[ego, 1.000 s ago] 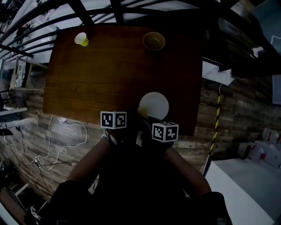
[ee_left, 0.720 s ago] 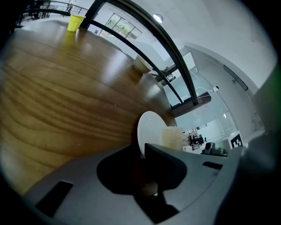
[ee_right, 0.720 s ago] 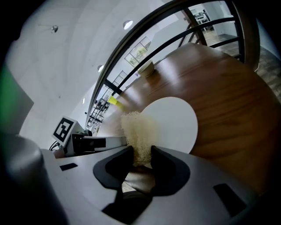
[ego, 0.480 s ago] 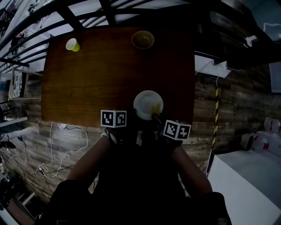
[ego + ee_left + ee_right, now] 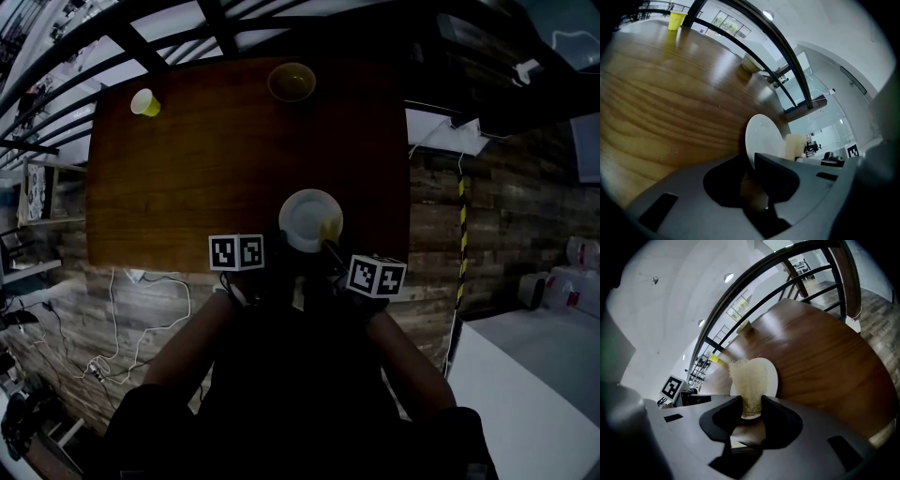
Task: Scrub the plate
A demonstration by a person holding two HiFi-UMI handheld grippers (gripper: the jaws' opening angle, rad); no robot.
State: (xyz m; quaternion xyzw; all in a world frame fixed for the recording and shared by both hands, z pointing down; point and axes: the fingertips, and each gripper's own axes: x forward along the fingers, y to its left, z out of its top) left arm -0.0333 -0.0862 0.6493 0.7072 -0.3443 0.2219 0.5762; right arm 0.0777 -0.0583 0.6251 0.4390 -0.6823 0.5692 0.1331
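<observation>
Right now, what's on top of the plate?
A pale scrubber, held by the right gripper, rests against the plate near its edge. The rest looks bare and white. The patch under the scrubber is covered.

Matte grey moulded left gripper (image 5: pixel 751 161): dark rounded jaws, rectangular slots sunk in the casing. Matte grey right gripper (image 5: pixel 751 408): same build. Each topped by a white cube with black square markers (image 5: pixel 236 252). Person's dark top (image 5: pixel 300 394) seemingly short-sleeved; head view dim
</observation>
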